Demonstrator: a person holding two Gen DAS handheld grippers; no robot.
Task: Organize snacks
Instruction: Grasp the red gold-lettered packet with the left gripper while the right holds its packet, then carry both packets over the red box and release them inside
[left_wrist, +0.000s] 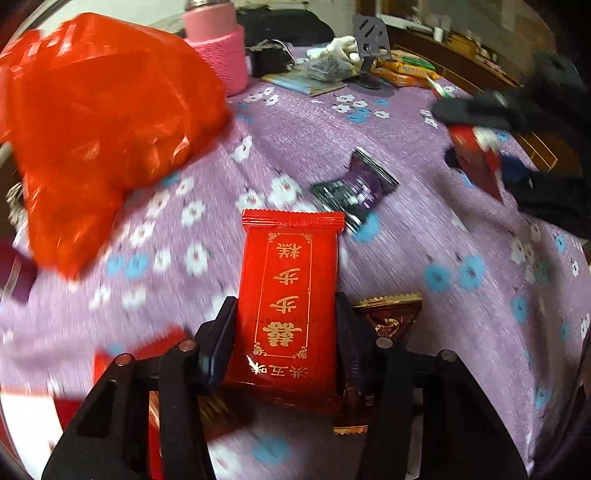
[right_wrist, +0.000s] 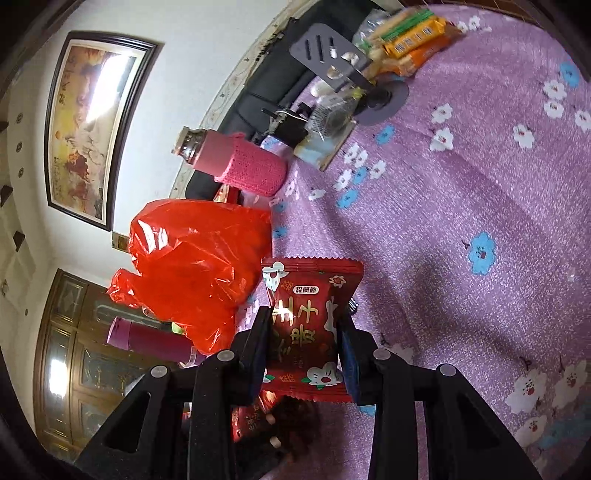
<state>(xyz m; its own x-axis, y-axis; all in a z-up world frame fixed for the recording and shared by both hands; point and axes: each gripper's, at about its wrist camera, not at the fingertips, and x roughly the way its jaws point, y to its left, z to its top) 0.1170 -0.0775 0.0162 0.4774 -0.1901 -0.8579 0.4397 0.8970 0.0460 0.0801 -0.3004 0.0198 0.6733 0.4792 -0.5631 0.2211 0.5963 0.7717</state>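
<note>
Red plastic bag (left_wrist: 99, 122) lies up-left of both claws, nearer the left. Left claw (left_wrist: 286, 332) grips a red gold-lettered packet (left_wrist: 290, 295), lengthwise along its fingers. Right claw (right_wrist: 304, 332) grips a red flowered packet (right_wrist: 308, 325).

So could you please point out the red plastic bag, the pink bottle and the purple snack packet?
red plastic bag (left_wrist: 107, 122), left wrist view, its crinkled middle
pink bottle (right_wrist: 236, 162), right wrist view, knitted sleeve
purple snack packet (left_wrist: 354, 192), left wrist view, wrapper's middle

White wall (right_wrist: 155, 122) — framed painting (right_wrist: 92, 125), dark wooden cabinet (right_wrist: 70, 369) — glare on both.
</note>
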